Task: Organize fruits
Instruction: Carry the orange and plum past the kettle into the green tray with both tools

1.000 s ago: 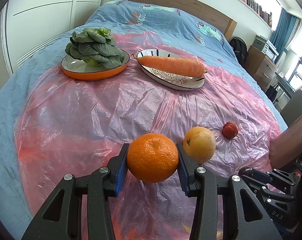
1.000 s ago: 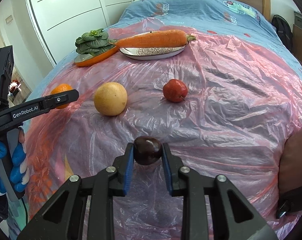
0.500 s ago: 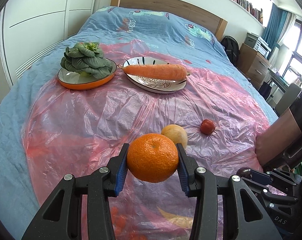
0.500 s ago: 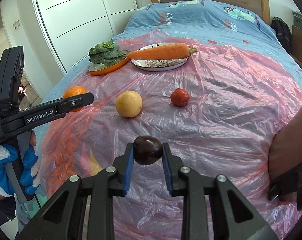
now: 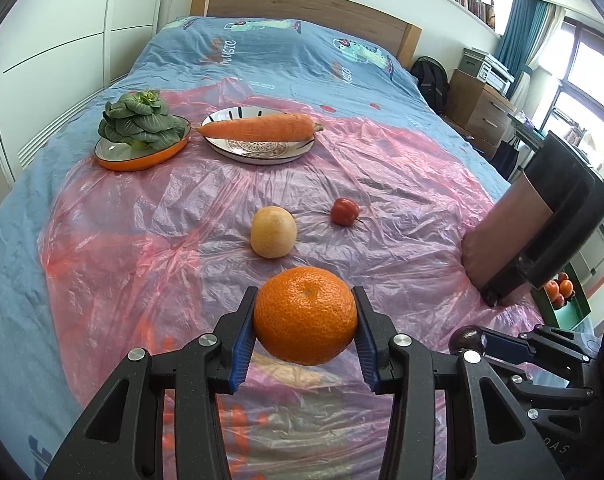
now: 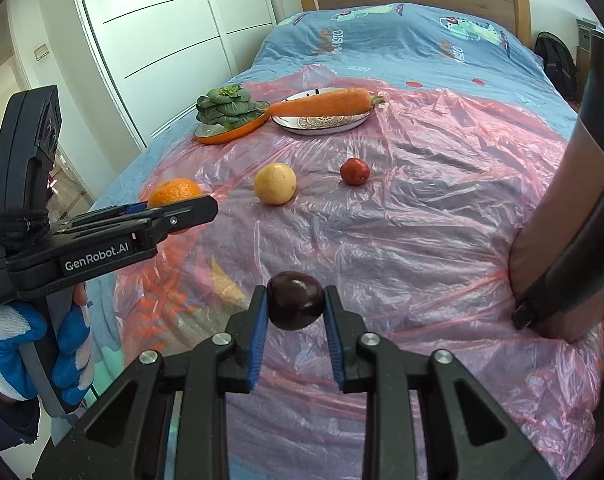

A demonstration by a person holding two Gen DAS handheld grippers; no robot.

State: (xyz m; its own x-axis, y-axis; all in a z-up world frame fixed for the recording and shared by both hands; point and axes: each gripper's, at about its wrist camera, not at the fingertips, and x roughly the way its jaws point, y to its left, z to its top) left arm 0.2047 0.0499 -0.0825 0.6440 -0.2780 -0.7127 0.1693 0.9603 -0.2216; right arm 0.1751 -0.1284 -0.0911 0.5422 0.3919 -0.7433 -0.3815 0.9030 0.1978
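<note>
left hand-held gripper clamps the orange, right hand-held gripper pinches a dark plum, both lifted off the bed for sorting.

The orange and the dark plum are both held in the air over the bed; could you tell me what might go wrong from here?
1. The left gripper holds the orange only at its curved sides; a jolt could squeeze it out.
2. The right gripper pinches a small, glossy dark plum, which may slip.
3. A dropped fruit could roll on the slick, wrinkled pink plastic sheet and knock the yellow fruit or red fruit.
</note>
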